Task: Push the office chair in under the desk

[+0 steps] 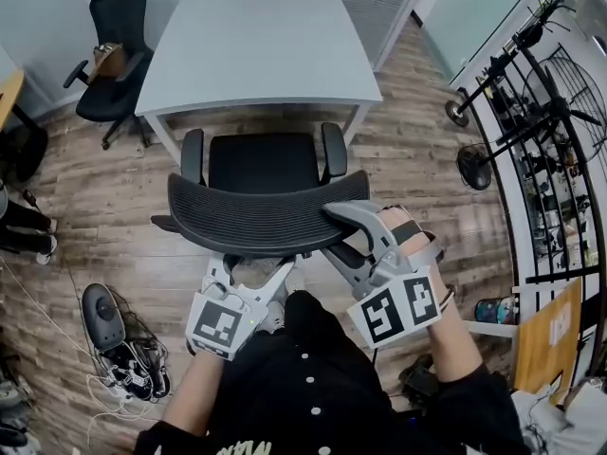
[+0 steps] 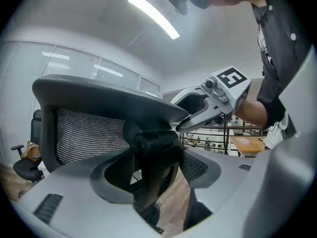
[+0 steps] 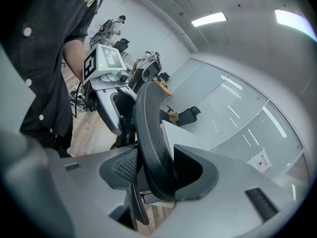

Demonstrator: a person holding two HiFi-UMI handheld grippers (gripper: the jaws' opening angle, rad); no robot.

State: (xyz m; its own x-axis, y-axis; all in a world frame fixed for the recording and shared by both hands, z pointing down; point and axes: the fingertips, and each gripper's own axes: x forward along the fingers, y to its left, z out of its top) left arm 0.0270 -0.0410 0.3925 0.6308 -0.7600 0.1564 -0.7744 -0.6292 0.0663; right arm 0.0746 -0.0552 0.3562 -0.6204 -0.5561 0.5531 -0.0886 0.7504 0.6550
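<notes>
We had the office chair (image 1: 262, 163) facing the desk (image 1: 256, 50), its seat just short of the desk's front edge and its mesh backrest (image 1: 256, 218) toward us. Our left gripper (image 1: 248, 271) was clamped, jaws wide, around the black support (image 2: 148, 150) behind the backrest. Our right gripper (image 1: 343, 237) gripped the backrest's right-hand rim, jaws likewise wide

office chair (image 1: 264, 218): black, mesh backrest
worktop (image 1: 261, 50): pale grey
left hand-held gripper (image 1: 250, 275), right hand-held gripper (image 1: 332, 232): grey, black-and-white markers
</notes>
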